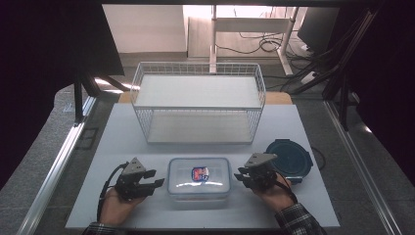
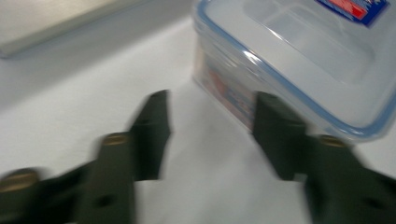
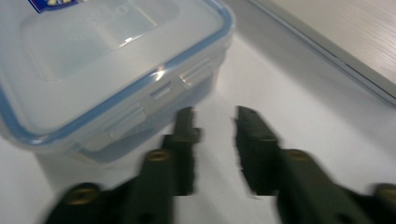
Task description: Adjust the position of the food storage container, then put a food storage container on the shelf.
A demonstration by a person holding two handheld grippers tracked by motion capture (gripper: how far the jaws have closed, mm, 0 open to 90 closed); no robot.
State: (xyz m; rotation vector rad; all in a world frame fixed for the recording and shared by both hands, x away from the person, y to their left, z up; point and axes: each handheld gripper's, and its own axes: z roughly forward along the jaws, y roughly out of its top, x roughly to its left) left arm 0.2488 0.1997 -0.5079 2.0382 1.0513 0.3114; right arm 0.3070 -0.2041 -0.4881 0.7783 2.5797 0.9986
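On the white table point(image 1: 122, 132), a clear lidded container point(image 1: 198, 177) sat in front of the wire basket point(image 1: 198, 103), flanked by two hand-held grippers. Left of the container, the left gripper point(image 1: 155, 178) hovered with jaws spread, one tip near its wall. Right of it, the right gripper point(image 1: 241, 177) waited, jaws parted and empty. A dark round lid point(image 1: 293, 161) lay farther right. Likely next: each gripper squarely meeting a side latch, moving slowly so the container would not skid.

bright backlight | dark edges | gripper views blurred (glare on lid point(image 1: 199, 176))
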